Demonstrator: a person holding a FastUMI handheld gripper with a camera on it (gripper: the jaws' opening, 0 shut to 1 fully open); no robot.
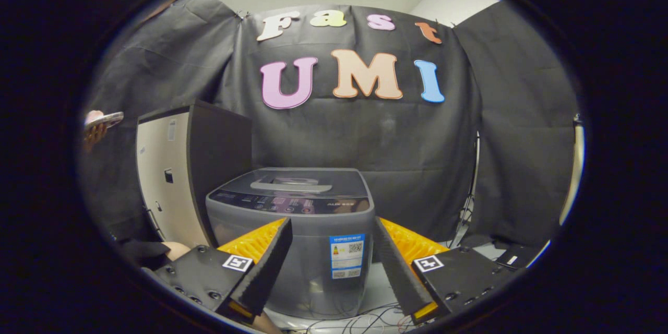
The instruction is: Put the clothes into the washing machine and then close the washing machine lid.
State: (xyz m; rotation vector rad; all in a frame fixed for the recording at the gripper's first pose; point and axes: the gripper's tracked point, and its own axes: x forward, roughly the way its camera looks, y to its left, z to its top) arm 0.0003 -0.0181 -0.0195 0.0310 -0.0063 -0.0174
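Note:
A small grey top-loading washing machine (292, 219) stands on the floor just ahead of my fingers. Its tinted lid (295, 181) lies flat and shut, with a grey handle on top and a dark control strip along the front edge. A blue and white sticker (346, 255) is on its front wall. My gripper (332, 229) is open, its two fingers spread about as wide as the machine's body, with nothing between them. The fingertips sit level with the machine's upper front, apart from it.
A tall cabinet (172, 177) with a pale front and dark side stands left of the machine. A person's hand holding a phone (99, 122) shows at the far left. Cables (365, 318) lie on the floor under the machine. A light stand (469, 203) is at the right.

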